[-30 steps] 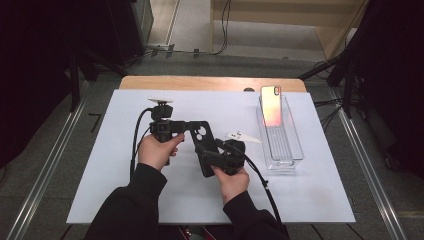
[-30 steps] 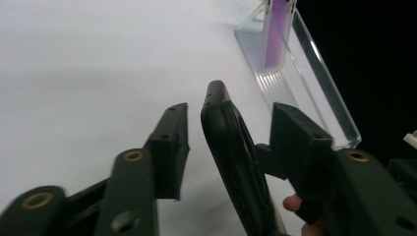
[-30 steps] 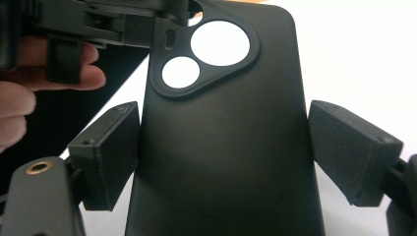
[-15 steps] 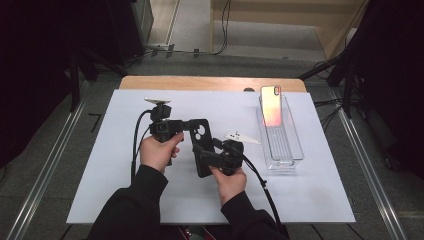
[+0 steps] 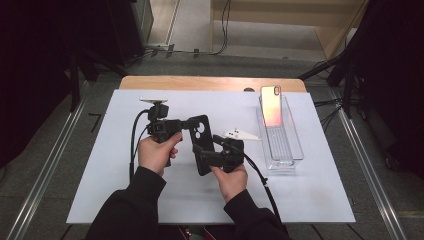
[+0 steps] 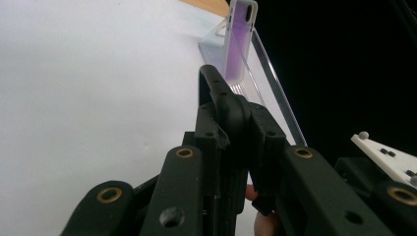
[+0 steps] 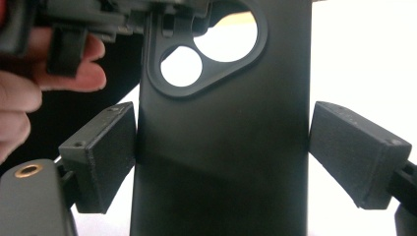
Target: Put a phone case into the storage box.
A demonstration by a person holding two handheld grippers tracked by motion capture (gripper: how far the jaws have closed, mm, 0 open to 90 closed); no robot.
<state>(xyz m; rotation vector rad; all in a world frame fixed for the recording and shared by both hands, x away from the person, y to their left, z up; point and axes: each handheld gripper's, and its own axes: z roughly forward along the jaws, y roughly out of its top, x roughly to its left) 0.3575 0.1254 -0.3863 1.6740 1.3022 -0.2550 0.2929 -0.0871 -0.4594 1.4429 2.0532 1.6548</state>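
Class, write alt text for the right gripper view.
A black phone case with a camera cutout stands between the right gripper's open pads, touching the left pad only. The left gripper holds its top edge.

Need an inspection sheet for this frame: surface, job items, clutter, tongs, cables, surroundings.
Surface: white sheet over a wooden table top, flat.
Job's things: black phone case held off the sheet between both tongs; phone leaning upright at the far end of a clear tray, right side.
Clutter: nothing seen.
Grippers: left tongs shut on the case's top edge; right tongs straddle the case, left pad touching, right pad apart, so open.
Cables: one from each gripper; left cable loops beside the left hand, right cable trails toward the near edge.
Surroundings: grey floor, metal rails either side, floor cables beyond the table.
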